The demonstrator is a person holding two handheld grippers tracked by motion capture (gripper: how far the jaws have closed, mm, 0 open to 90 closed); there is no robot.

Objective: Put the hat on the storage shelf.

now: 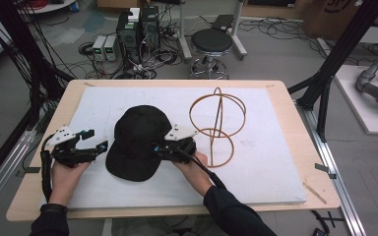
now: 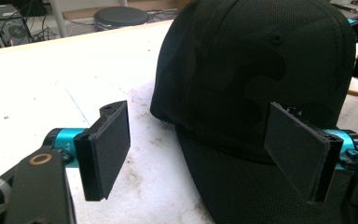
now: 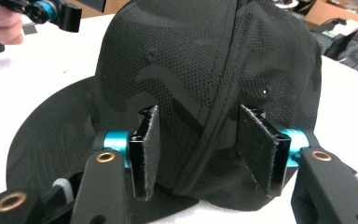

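Currently left gripper [image 1: 94,140] spread wide beside black cap [image 1: 137,140]; right gripper [image 3: 198,149] part-open, pads astride cap crown.

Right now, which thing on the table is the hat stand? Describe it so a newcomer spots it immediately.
Start from the white mat covering the wooden table. On it, to the right of the black cap and just beyond the right gripper, stands the wire stand. It is the one open frame there: thin tan hoops around an upright rod, see-through where the cap is solid black.
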